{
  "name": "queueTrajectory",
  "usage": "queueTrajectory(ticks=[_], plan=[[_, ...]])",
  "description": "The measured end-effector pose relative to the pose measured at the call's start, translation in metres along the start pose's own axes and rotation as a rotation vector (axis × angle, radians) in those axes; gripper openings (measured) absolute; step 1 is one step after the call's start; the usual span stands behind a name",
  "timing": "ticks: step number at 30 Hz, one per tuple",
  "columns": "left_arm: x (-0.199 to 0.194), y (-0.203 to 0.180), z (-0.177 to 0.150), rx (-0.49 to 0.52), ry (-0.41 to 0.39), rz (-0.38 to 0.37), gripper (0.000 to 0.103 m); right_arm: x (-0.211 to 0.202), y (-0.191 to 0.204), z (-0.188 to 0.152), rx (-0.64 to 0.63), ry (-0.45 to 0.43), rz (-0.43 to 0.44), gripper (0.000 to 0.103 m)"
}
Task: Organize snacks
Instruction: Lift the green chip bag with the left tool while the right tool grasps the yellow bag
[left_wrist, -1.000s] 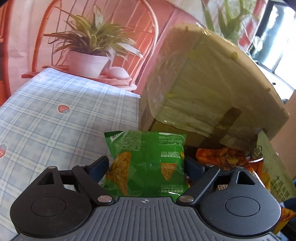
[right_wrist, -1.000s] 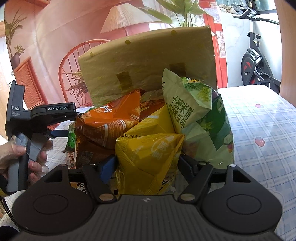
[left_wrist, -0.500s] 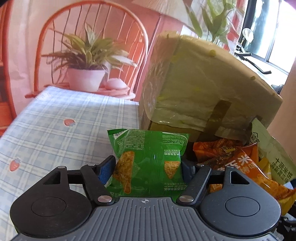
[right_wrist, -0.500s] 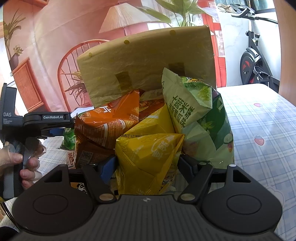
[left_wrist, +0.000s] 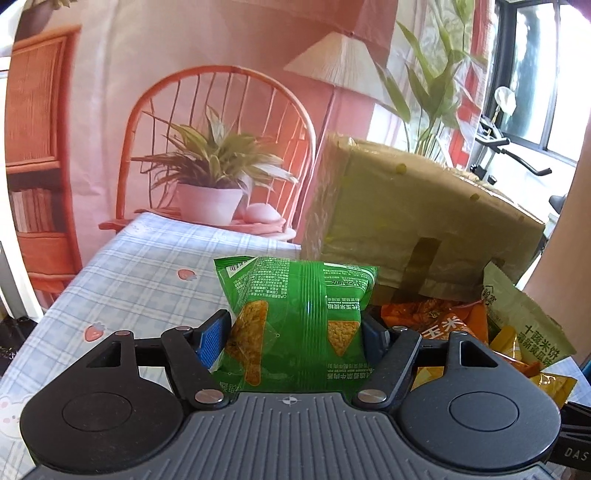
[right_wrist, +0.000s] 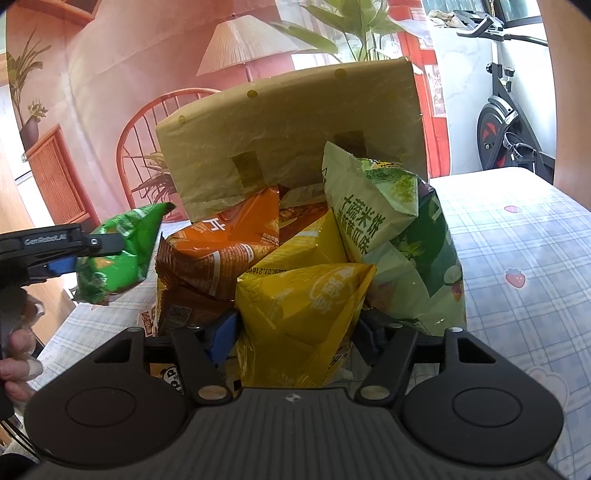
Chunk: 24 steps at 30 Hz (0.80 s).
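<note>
- Left gripper (left_wrist: 295, 334): jaws part-closed, clamped on the green bag (left_wrist: 295, 325), which hangs clear of the worktop (left_wrist: 147, 291)
- Right gripper (right_wrist: 293, 332): jaws have just been closing on the yellow bag (right_wrist: 303, 317); pads look to touch it; it lies on the pile
- Early stage, I judge; orange bag (right_wrist: 221, 251) and pale bag (right_wrist: 369, 206) remain ahead of the right jaws
- Box (right_wrist: 295, 140) leans over the pile beyond them, crowding any lift

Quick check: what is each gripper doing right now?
Left gripper: shut on the green bag, lifted clear of the table.
Right gripper: jaws just closing on the yellow bag; firm grip unclear.
</note>
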<state>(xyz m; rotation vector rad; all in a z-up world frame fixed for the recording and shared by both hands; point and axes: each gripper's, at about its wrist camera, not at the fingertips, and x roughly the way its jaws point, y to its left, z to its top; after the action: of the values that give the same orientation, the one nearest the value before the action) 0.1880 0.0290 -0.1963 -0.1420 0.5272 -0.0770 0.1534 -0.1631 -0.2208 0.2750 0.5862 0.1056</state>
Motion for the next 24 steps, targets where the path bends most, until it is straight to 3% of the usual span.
queueTrajectory(ticks=[14, 24], plan=[[-0.037, -0.009, -0.006, 0.036, -0.06, -0.04, 0.075, -0.024, 0.007, 0.004, -0.014, -0.049, -0.003, 0.065], [-0.069, -0.016, 0.015, 0.052, -0.144, -0.064, 0.075, -0.055, 0.014, 0.023, -0.043, -0.129, 0.015, 0.063]])
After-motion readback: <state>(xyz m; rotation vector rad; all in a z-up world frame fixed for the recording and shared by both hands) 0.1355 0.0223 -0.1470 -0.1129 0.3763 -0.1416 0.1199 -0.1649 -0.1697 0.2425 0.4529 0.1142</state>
